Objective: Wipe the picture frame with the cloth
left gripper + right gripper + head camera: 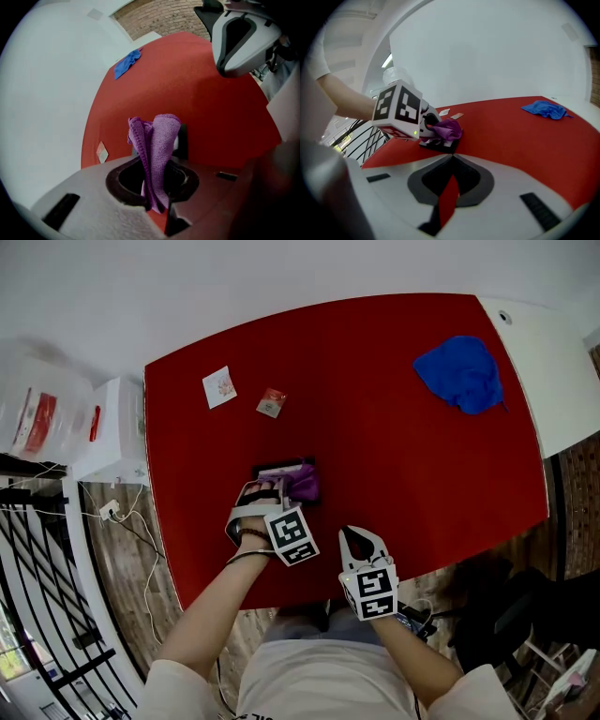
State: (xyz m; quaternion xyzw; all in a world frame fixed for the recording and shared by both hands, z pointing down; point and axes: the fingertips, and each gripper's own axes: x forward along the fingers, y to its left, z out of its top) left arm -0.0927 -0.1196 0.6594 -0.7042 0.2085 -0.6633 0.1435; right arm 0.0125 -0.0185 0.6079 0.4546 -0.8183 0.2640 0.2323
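The left gripper [267, 495] is clenched on a purple cloth [159, 140], whose folded bunch sticks out past the jaws and rests on the dark frame [281, 469]. The frame lies flat on the red counter [403, 456], straight ahead of those jaws and partly hidden under the cloth and gripper. Its visible far edge runs across the person's view, so its long axis probably runs left to right, though too much is covered to be sure. The wipe would likely travel along that line, and the left gripper is already on the job. The right gripper [361, 538] hangs near the counter's near edge, just right of the frame. Its jaws are together on nothing, and it is close enough to steady the frame if it slides. The frame sits toward the near left part of the counter, with bare red surface to its right and beyond. Two small cards [219, 386] [271, 402] lie farther back, and a blue cloth [464, 371] sits well apart at the far right.
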